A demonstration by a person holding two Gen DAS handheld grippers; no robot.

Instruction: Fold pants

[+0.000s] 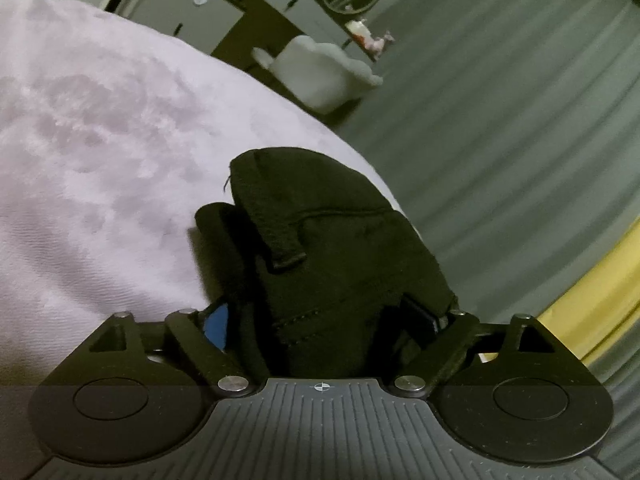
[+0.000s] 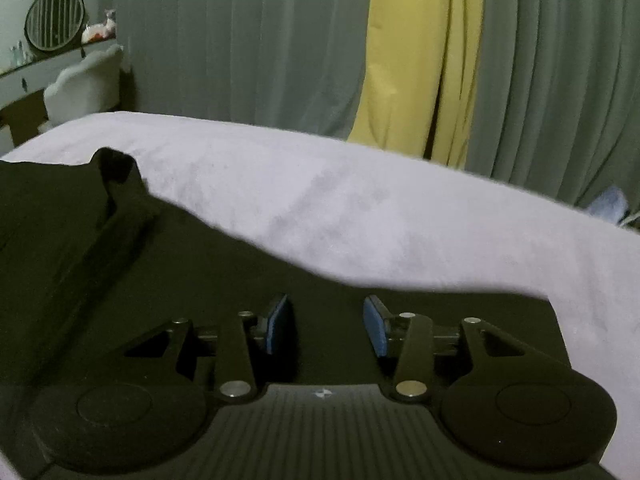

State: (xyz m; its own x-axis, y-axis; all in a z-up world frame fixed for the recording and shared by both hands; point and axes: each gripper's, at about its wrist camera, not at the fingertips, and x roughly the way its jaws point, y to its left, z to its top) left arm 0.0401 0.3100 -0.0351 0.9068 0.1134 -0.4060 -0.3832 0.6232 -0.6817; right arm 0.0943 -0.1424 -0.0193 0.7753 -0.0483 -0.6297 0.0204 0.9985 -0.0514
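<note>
Left wrist view: left gripper (image 1: 320,312), jaws spread wide with a thick bunch of the black woven-fabric pants (image 1: 332,248) standing between them; belt loop and stitched seam visible; whether the pads press the cloth cannot be told. Beneath, a pale lilac plush bed cover (image 1: 100,140).

Right wrist view only: right gripper (image 2: 326,324), blue-padded jaws partly apart, nothing pinched between, hovering over the pants lying flat on the bed cover. Behind, grey pleated curtains (image 2: 240,40) with a yellow panel (image 2: 412,60).
</note>
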